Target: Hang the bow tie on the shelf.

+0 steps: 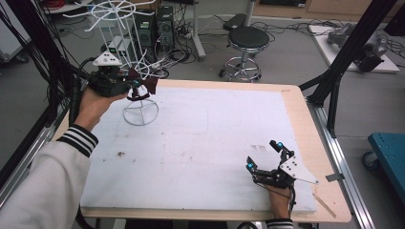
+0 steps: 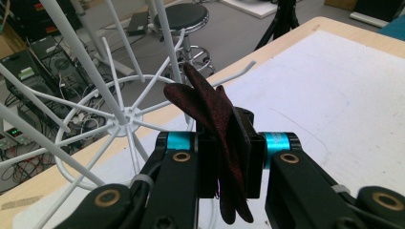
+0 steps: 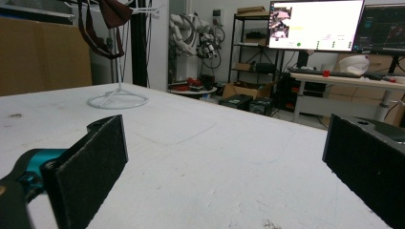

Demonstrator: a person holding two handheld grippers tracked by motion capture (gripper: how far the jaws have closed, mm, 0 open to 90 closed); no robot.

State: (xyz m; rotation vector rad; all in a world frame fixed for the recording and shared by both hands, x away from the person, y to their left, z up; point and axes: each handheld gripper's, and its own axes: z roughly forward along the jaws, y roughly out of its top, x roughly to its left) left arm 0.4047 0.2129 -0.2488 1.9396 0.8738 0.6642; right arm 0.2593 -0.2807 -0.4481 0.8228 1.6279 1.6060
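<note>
Now | left gripper [image 1: 135,86] clamps dark red bow tie [image 2: 215,124] beside white wire rack [image 1: 138,71] | right gripper [image 1: 264,155] jaws apart, empty

I'm in a robotics lab. Black frame struts [image 1: 351,47] stand around my table [image 1: 305,119], cables [image 1: 286,26] trail over the grey floor past PC towers [image 1: 155,28] and a stool [image 1: 247,40]. Monitors [image 3: 315,25] glow on a desk, with a white robot arm [image 3: 191,28] beside shelving [image 3: 248,43].
</note>
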